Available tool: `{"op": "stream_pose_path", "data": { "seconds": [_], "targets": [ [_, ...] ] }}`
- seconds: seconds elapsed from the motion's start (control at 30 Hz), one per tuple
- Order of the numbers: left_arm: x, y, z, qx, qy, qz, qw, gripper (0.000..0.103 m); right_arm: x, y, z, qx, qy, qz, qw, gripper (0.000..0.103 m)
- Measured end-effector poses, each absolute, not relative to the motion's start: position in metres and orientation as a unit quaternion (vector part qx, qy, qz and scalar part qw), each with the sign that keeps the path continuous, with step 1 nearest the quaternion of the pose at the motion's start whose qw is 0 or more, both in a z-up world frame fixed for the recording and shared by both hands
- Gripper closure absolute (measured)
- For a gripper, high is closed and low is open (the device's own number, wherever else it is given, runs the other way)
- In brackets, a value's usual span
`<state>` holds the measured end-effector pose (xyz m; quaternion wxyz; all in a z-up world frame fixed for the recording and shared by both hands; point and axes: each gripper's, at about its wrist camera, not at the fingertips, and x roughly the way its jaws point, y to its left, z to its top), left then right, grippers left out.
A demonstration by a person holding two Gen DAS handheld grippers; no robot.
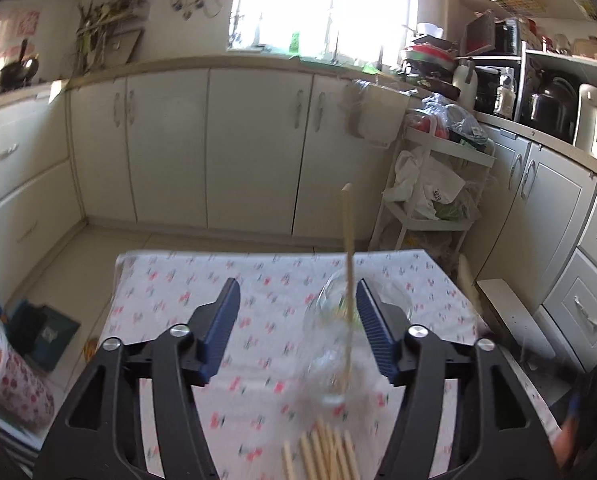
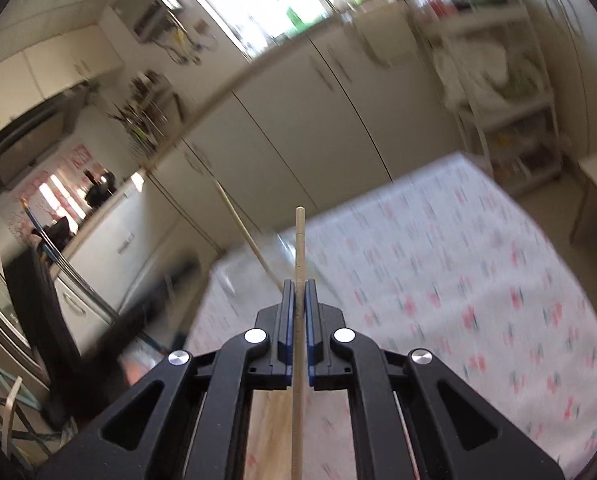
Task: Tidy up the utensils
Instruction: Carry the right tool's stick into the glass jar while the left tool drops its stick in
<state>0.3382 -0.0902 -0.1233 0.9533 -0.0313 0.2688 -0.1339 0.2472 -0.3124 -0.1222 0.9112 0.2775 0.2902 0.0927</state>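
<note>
A clear glass (image 1: 338,340) stands on the floral tablecloth (image 1: 178,280) with one wooden chopstick (image 1: 348,248) upright in it. My left gripper (image 1: 298,284) is open around the glass, which sits close to the right finger without being pressed. Several loose chopsticks (image 1: 322,452) lie on the cloth just in front of this gripper. In the right wrist view my right gripper (image 2: 299,284) is shut on a single chopstick (image 2: 299,240), which points forward and up past the fingertips. The glass (image 2: 282,248) shows blurred beyond it, with its leaning chopstick (image 2: 242,224).
The table ends just beyond the glass, with floor and white kitchen cabinets (image 1: 254,140) behind. A white trolley (image 1: 430,184) stuffed with bags stands off the far right corner. A patterned cloth bundle (image 1: 14,384) sits left of the table.
</note>
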Motion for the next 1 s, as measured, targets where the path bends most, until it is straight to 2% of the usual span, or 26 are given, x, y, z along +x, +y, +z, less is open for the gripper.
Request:
{"op": "stream_pose_path", "data": {
  "seconds": [0.2,0.37,0.6,1.0],
  "targets": [
    [0.310,-0.048,-0.147,-0.074,0.318,-0.117,0.938,0.035,0.297,-0.299,-0.070,0.267,0.186,0.093,0.941,0.097],
    [0.295,-0.023,-0.167,-0.102,0.352,-0.102,0.925,0.034,0.342,-0.283,-0.054,0.251,0.128,0.061,0.958,0.097],
    [0.292,-0.018,-0.171,-0.105,0.359,-0.104,0.922,0.034,0.382,-0.261,-0.076,0.202,0.170,0.029,0.964,0.097],
    [0.292,-0.016,-0.172,-0.114,0.371,-0.093,0.917,0.031,0.350,-0.244,-0.100,0.142,0.192,0.044,0.970,0.097]
  ]
}}
